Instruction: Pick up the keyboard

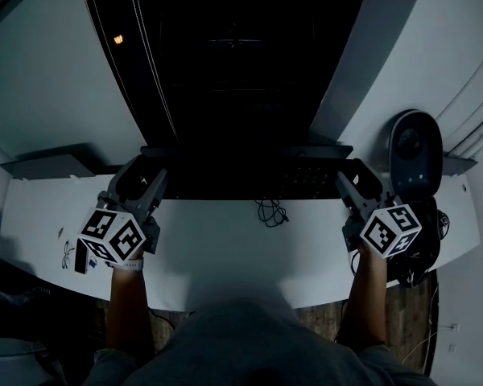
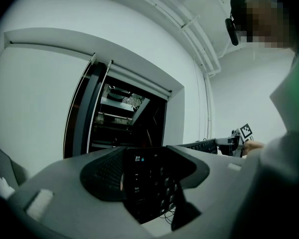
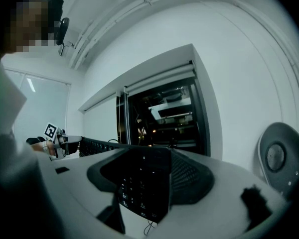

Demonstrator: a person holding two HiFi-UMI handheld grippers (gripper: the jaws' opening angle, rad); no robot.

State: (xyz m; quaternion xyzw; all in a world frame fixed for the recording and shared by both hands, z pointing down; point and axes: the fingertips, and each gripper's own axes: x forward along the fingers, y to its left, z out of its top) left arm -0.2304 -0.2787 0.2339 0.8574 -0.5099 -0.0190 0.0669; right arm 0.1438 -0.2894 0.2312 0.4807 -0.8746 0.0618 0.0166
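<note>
A black keyboard (image 1: 249,180) lies across the far part of the white desk (image 1: 225,252), hard to make out against the dark behind it. My left gripper (image 1: 149,174) is closed on its left end and my right gripper (image 1: 348,174) on its right end. The left gripper view has the keyboard's end (image 2: 149,183) filling the gap between the grey jaws, with the right gripper (image 2: 237,139) far along it. In the right gripper view the other end (image 3: 142,183) sits between the jaws the same way, and the left gripper (image 3: 61,141) shows in the distance.
A thin black cable (image 1: 270,212) curls on the desk under the keyboard's middle. A dark oval speaker (image 1: 414,151) stands at the right end, with black gear (image 1: 425,256) below it. Behind the desk is a dark recess (image 1: 233,63). Small bits (image 1: 67,252) lie at the desk's left.
</note>
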